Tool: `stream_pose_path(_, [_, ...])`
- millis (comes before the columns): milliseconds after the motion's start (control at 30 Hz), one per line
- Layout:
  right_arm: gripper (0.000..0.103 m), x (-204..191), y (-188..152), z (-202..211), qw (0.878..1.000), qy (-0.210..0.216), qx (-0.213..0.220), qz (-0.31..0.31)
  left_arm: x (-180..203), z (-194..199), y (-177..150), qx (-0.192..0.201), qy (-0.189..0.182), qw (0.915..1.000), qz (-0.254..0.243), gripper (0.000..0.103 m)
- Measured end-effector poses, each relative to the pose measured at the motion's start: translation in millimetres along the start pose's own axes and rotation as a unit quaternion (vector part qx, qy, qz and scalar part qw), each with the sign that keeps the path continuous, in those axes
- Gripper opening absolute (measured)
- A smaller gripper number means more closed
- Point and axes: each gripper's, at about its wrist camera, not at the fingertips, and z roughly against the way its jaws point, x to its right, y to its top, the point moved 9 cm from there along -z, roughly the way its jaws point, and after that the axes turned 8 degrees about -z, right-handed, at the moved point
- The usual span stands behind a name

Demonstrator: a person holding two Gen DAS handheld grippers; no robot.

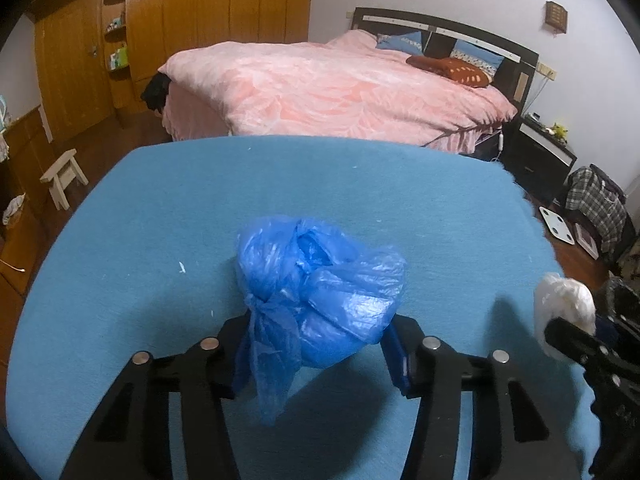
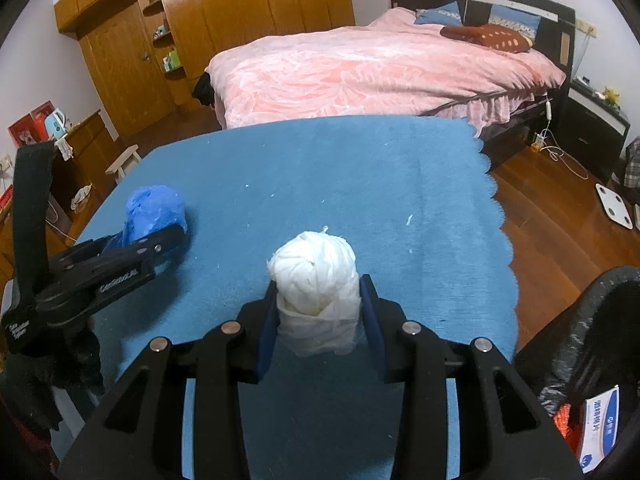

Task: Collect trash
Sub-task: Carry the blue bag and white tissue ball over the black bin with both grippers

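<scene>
1. The left gripper [image 1: 316, 344] is pinching the blue plastic bag [image 1: 316, 288] low on its bulging body; a loose knotted tail is hanging down between the fingers, and the thin film could be slipping or tearing if the squeeze is catching only that tail
2. The right gripper [image 2: 318, 320] is clamping the white wad [image 2: 314, 280], a twisted bundle of tissue or thin plastic, on both sides; its soft body is likely compressing, so it could be sliding out during a swing toward the bin
3. Both bundles are sitting over the near half of the blue cloth [image 2: 360, 168], the blue bag to the left of the white wad and well apart from it; I cannot tell whether either is touching the cloth
4. The black-lined trash bin [image 2: 592, 352] is standing just off the right edge of the blue cloth, with a small box already lying inside; its sagging liner could be snagging a gripper finger on the way in
5. White crumbs are lying scattered on the cloth, easily missed
6. Beyond the cloth's far edge the pink bed [image 2: 380, 68] is filling the view, with a small stool [image 2: 124, 162] off the cloth's left side; neither is blocking the path to the bin
</scene>
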Motion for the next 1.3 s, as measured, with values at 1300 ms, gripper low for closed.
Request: stream_pose_path(1300, [0.037,96.1,-16.2,217.7,0.994,-0.014,0.104,-0.018,161.4,162.9,0.5,0.092,-0.064,0.9925,-0.048,0.053])
